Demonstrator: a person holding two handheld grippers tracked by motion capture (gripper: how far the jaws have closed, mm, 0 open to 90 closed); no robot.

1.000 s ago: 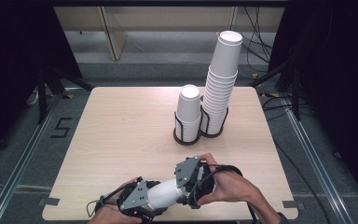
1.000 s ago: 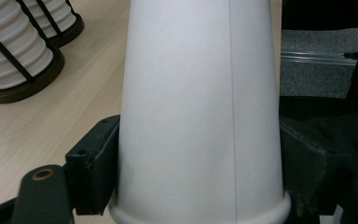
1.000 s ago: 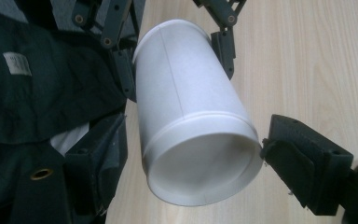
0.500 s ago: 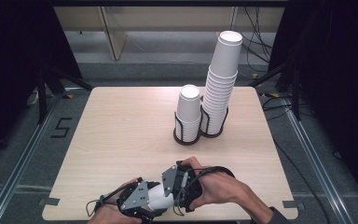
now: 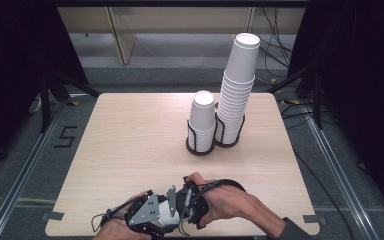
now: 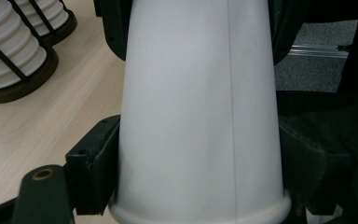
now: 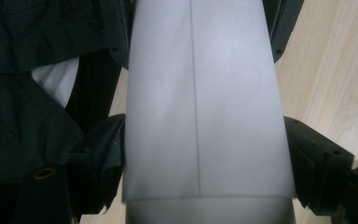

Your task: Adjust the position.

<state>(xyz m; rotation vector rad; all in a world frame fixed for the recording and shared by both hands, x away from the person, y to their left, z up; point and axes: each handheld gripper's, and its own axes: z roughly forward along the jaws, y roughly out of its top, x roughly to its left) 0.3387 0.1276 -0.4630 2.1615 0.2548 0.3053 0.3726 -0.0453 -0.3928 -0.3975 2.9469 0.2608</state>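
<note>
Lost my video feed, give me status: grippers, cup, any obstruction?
Left gripper shut on white paper cup. Right gripper astride it, grip unclear. Cup stacks stand far off; nothing obstructs.

Cup [image 6: 200, 112]: plain white paper, one thin grey seam line down its side. Left gripper [image 5: 152, 220]: black body with a grey plate; black fingers [image 6: 93, 168]. Right gripper [image 5: 192, 205]: black, with a black cable; black fingers [image 7: 317, 168]. Counter [image 5: 130, 135]: pale wood with fine grain. Short stack [image 5: 201, 120] and tall stack [image 5: 237, 85]: white cups, ribbed by their rims, in black wire holders on dark brown bases. Floor [image 5: 330, 170]: grey.
</note>
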